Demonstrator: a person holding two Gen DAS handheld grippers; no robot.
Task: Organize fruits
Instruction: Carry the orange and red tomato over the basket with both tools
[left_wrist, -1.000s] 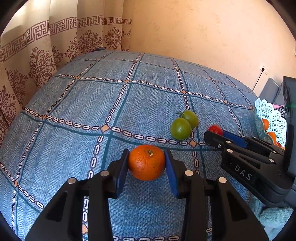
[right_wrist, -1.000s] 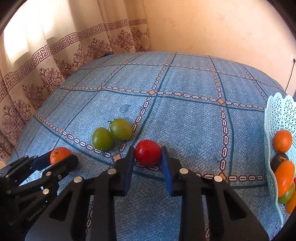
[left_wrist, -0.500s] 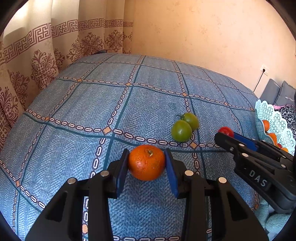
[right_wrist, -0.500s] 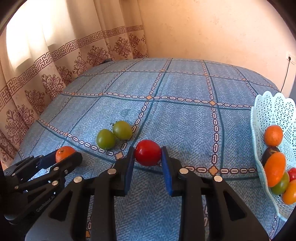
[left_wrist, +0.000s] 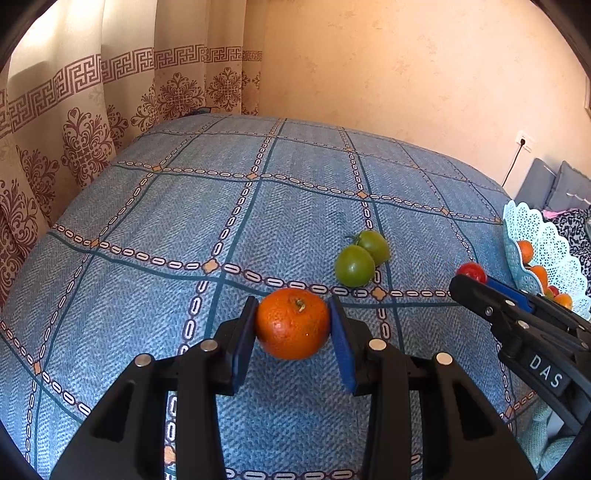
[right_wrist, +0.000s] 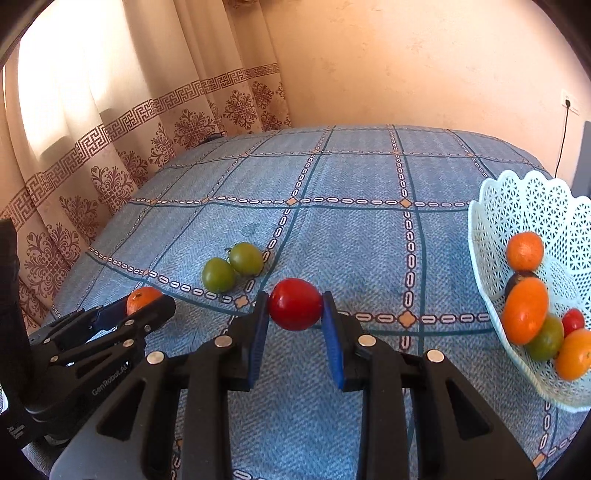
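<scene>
My left gripper (left_wrist: 292, 325) is shut on an orange (left_wrist: 293, 324) and holds it above the blue cloth. My right gripper (right_wrist: 295, 304) is shut on a red tomato (right_wrist: 295, 303), also lifted. Two green tomatoes (left_wrist: 362, 257) lie together on the cloth ahead, between the grippers; they also show in the right wrist view (right_wrist: 232, 266). A pale lattice fruit basket (right_wrist: 524, 206) stands at the right with several oranges and tomatoes inside. The right gripper shows in the left wrist view (left_wrist: 476, 280), the left one in the right wrist view (right_wrist: 147, 299).
A blue checked cloth (left_wrist: 184, 221) covers the table. Patterned curtains (left_wrist: 92, 122) hang at the left and far edge. A plain wall with a socket and cable (left_wrist: 522, 142) is behind. Grey cushions (left_wrist: 554, 184) lie beyond the basket.
Both grippers have risen and tilted back with their fruits held. The basket has come further into the right wrist view. The green tomatoes have not moved.
</scene>
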